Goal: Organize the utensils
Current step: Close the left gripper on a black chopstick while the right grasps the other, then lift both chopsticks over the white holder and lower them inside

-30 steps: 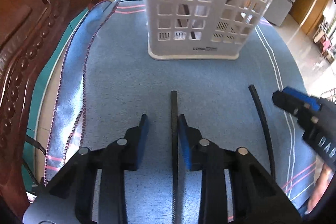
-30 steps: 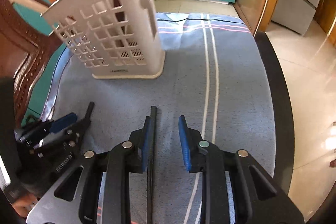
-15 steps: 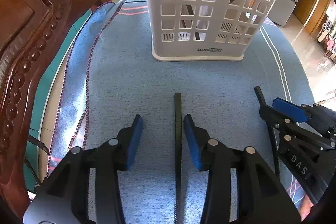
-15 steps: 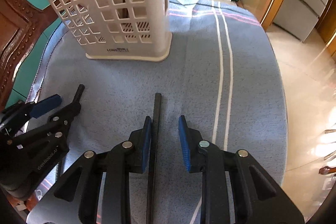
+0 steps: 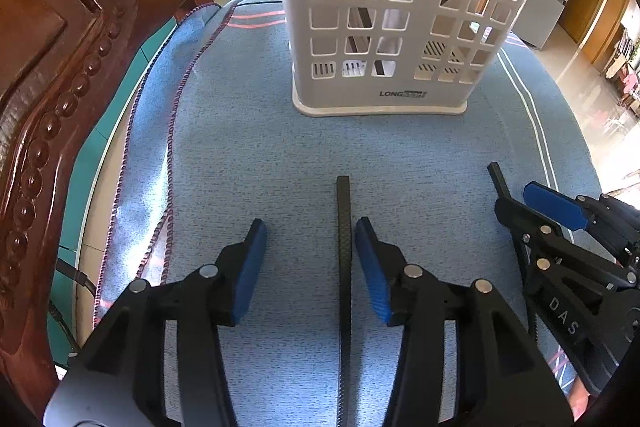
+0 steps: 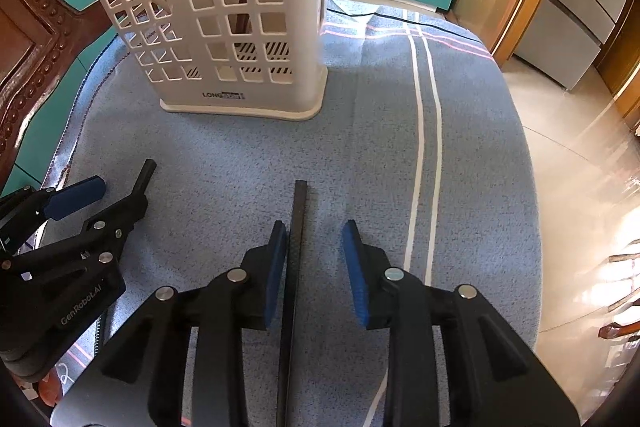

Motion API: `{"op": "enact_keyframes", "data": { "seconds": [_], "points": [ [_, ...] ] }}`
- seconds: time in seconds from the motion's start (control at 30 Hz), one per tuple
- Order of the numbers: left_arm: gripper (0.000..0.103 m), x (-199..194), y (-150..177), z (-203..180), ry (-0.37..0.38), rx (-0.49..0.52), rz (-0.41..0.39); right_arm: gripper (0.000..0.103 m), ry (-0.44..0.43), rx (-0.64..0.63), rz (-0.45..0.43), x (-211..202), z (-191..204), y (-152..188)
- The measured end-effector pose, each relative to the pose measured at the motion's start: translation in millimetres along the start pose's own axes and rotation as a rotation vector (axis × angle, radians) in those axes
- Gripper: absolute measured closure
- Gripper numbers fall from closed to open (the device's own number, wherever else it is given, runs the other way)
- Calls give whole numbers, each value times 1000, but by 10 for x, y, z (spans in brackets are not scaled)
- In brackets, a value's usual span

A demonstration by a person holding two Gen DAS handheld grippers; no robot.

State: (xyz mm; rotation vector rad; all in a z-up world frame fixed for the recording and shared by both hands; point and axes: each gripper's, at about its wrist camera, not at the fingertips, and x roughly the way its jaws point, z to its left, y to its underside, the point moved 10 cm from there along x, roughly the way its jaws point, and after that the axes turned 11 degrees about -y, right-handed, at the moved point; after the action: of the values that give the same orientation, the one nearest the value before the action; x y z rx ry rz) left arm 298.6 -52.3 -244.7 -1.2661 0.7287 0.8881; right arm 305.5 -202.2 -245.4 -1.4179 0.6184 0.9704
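Two black chopsticks lie on a blue cloth. In the left wrist view one chopstick [image 5: 343,227] lies between the jaws of my open left gripper [image 5: 308,247], close to the right pad. In the right wrist view the other chopstick [image 6: 297,227] lies between the jaws of my open right gripper [image 6: 314,247], against the left pad. A white slotted utensil basket [image 5: 400,27] stands upright further back, with dark sticks inside; it also shows in the right wrist view [image 6: 224,27]. Each gripper appears in the other's view: the right gripper [image 5: 560,227] and the left gripper [image 6: 80,211].
The blue cloth [image 5: 248,155] covers a small round table; its white stripes [image 6: 424,131] run along the right side. A carved wooden chair back [image 5: 52,67] stands close on the left. Tiled floor [image 6: 580,155] lies beyond the right edge.
Both grippers have drawn back slightly and stay open around their chopsticks. The right gripper has come closer to the left one. The chopsticks have not moved.
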Motion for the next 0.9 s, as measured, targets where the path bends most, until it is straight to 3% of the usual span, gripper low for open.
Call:
{"op": "enact_keyframes", "data": {
  "seconds": [0.13, 0.23, 0.4, 0.57, 0.77, 0.9],
  "points": [
    [55, 14, -7, 22, 0, -2, -2, 73, -2, 1, -3, 3, -7, -2],
    [57, 4, 15, 11, 7, -23, -6, 88, -25, 4, 0, -3, 7, -2],
    [94, 7, 2, 40, 10, -25, -12, 95, -42, 12, -6, -26, 23, 2],
    [96, -61, -58, 148, 39, -75, -25, 96, -80, 30, -86, -265, 14, -96],
    [96, -722, -239, 399, 88, -129, -180, 96, -188, 42, -267, -1076, 40, -215],
    [96, -1452, -393, 594, 86, -140, -349, 96, -210, -15, -399, -1741, 99, -298]
  ]
}}
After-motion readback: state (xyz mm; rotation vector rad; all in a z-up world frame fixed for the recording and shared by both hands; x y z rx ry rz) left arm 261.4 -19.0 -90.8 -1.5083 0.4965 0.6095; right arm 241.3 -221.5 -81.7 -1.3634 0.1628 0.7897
